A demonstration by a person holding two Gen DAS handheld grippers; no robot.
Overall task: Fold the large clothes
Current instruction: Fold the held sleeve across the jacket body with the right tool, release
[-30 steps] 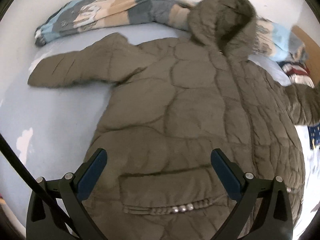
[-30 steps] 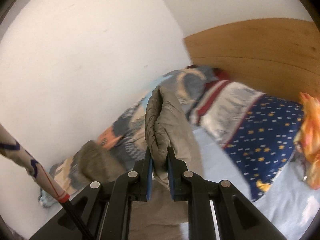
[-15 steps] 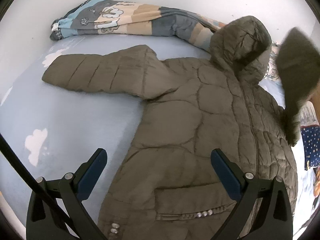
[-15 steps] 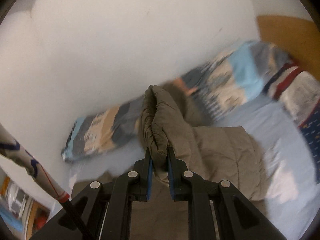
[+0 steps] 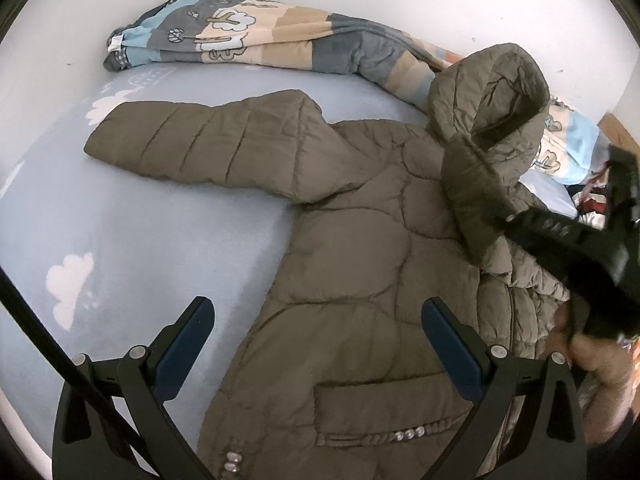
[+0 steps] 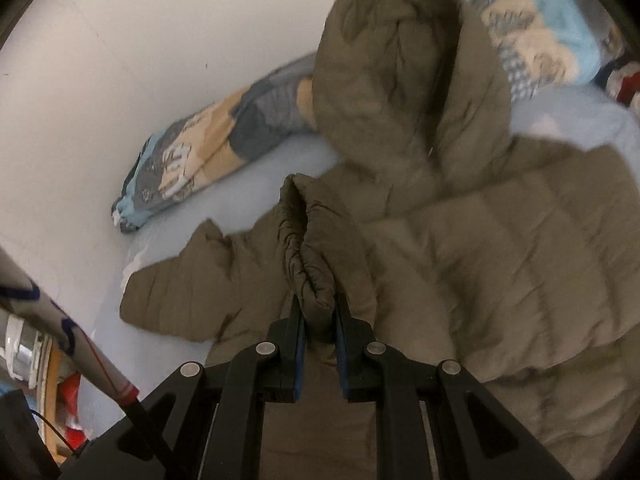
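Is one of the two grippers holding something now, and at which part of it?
The right gripper is shut on the jacket, at the cuff of one sleeve. The left gripper is open and holds nothing.

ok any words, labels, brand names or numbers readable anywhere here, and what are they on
None can be read.
Small white tag at the end of the rolled blanket: too small to read.
Blanket print: cartoon trees and clouds, no letters.
Olive puffer jacket: no visible label or logo.
Blue sheet: white cloud shapes only.
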